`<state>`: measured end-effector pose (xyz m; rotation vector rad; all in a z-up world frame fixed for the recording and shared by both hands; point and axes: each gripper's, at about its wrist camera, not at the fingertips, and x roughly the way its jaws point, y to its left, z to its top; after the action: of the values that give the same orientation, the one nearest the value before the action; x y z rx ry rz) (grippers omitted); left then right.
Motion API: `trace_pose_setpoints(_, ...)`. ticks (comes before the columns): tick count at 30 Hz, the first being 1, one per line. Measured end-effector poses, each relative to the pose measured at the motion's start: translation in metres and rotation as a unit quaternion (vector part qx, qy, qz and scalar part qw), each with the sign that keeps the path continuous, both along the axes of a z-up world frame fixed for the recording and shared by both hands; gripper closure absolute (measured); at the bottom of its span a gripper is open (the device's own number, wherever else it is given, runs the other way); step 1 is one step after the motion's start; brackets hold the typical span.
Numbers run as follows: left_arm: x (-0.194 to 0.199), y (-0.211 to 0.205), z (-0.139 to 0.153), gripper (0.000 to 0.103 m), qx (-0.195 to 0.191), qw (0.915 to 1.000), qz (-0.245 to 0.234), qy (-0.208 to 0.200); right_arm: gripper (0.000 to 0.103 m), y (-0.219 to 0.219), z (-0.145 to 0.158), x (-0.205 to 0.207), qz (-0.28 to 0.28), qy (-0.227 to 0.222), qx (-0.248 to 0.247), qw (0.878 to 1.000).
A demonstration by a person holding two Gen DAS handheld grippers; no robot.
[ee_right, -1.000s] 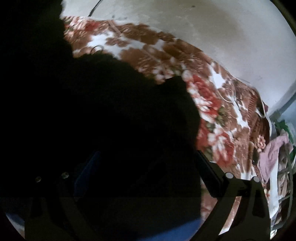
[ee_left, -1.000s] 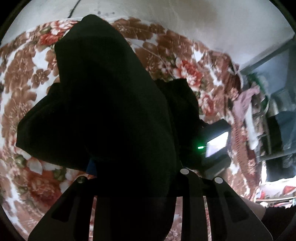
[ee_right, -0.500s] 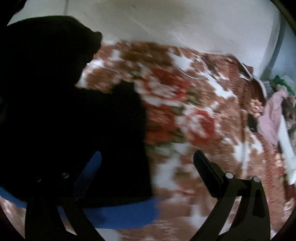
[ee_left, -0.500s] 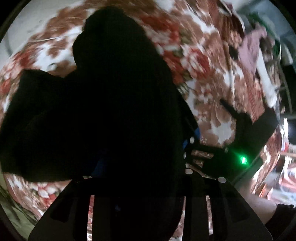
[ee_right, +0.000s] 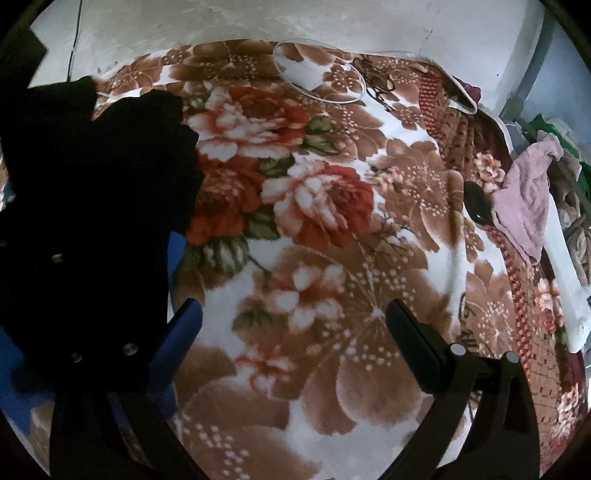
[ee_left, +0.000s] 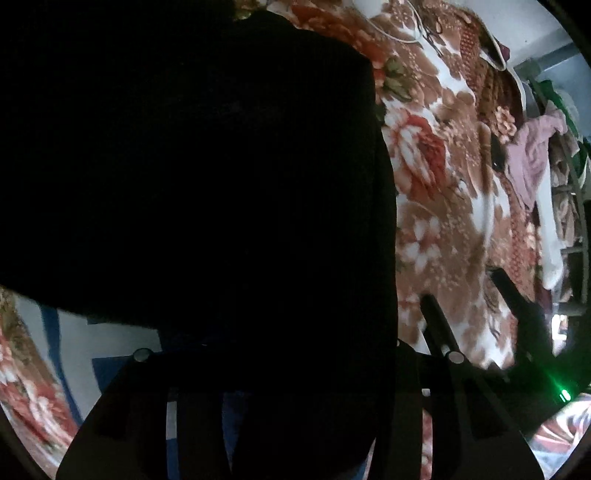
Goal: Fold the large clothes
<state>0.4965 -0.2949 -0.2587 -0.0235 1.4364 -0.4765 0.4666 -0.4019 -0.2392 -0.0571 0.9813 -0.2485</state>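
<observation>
A large black garment (ee_left: pixel 207 177) fills most of the left wrist view and hangs over my left gripper (ee_left: pixel 280 369), which is shut on its cloth; the fingertips are hidden by it. In the right wrist view the same black garment (ee_right: pixel 92 192) lies at the left on a floral blanket (ee_right: pixel 332 258). My right gripper (ee_right: pixel 291 314) is open and empty above the blanket, to the right of the garment. It also shows at the lower right of the left wrist view (ee_left: pixel 480 306).
The floral blanket (ee_left: pixel 443 184) covers the bed. A pink cloth (ee_right: pixel 528 199) and other clothes lie at the right edge. A small dark object (ee_right: pixel 476 206) and a thin white cable (ee_right: pixel 321 77) lie on the blanket. A pale wall (ee_right: pixel 258 22) stands behind.
My right gripper has let go of the black garment and swung right, over bare blanket. The left gripper has moved closer, so the garment now fills its view.
</observation>
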Motion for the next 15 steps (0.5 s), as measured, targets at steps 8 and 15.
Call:
trace_pose_setpoints(8,-0.009,-0.024,0.001,0.047,0.049,0.9967,-0.024,-0.06,0.005,0.002,0.013,-0.018,-0.004,-0.002,0.011,1.0)
trace_pose_setpoints(15,-0.022,-0.002,0.054,0.014,-0.014,0.9971,-0.019,-0.073,0.005,-0.005,0.055,-0.031,-0.02,-0.028,0.023,0.999)
